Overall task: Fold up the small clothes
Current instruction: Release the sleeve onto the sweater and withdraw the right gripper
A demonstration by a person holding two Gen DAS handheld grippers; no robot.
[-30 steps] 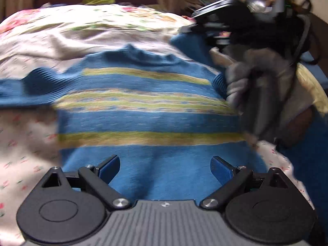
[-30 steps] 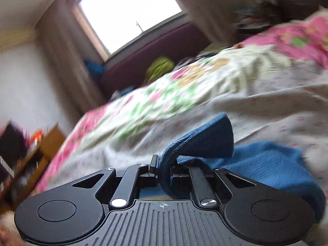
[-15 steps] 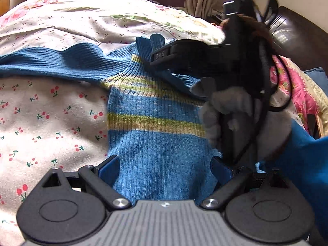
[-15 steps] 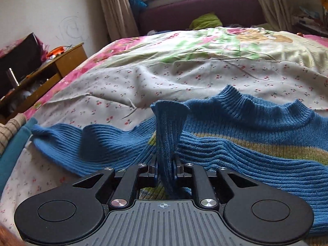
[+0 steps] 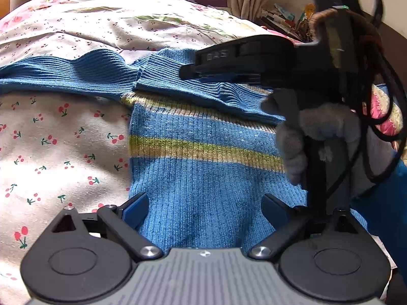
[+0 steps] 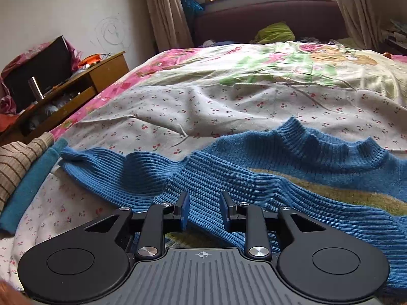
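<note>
A small blue knit sweater (image 5: 203,167) with yellow-green stripes lies flat on the bed. Its right sleeve (image 5: 203,86) is folded across the chest; the left sleeve (image 5: 63,73) stretches out to the left. My left gripper (image 5: 204,208) is open, its jaws wide apart over the sweater's lower body, holding nothing. My right gripper (image 6: 202,211) is open just above the folded sleeve (image 6: 229,178), with nothing between its pads. The right gripper also shows in the left wrist view (image 5: 244,61), held by a gloved hand over the sleeve.
The bed has a cherry-print sheet (image 5: 56,139) and a floral quilt (image 6: 267,61) beyond. Folded clothes, one teal and one striped (image 6: 23,170), lie at the bed's left edge. A wooden bedside cabinet (image 6: 76,86) stands to the left.
The right gripper carried the sleeve across the sweater's chest, laid it down and opened, letting it go. The left gripper stayed open over the sweater's lower body.
</note>
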